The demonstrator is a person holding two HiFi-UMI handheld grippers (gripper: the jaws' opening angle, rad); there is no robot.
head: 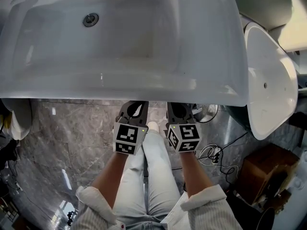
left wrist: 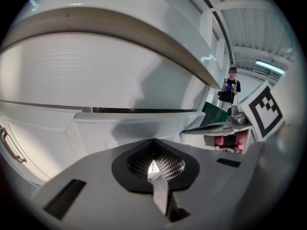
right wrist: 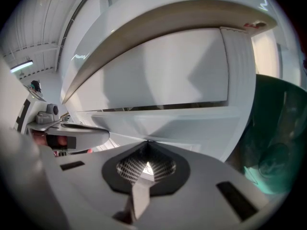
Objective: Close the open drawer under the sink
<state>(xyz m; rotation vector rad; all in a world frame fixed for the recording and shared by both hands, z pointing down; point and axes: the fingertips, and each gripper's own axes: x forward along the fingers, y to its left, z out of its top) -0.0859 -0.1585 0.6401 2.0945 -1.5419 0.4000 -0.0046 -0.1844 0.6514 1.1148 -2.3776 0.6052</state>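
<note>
The white sink [head: 124, 37] fills the top of the head view and hides the drawer below it. The white drawer front [left wrist: 120, 126] faces me in the left gripper view, with a thin dark gap above it under the curved sink edge. The same drawer front [right wrist: 187, 116] shows in the right gripper view. My left gripper [head: 134, 107] [left wrist: 153, 142] is shut, with its tips at the drawer front. My right gripper [head: 178, 108] [right wrist: 146, 143] is shut too, side by side with the left and at the same front. Neither holds anything.
A second white basin [head: 268, 80] stands at the right, with a brown box [head: 264, 169] and loose cables [head: 216, 155] on the grey marble floor [head: 72, 138]. A dark green object [right wrist: 273, 143] lies right of the cabinet. A person [left wrist: 231, 87] stands far off.
</note>
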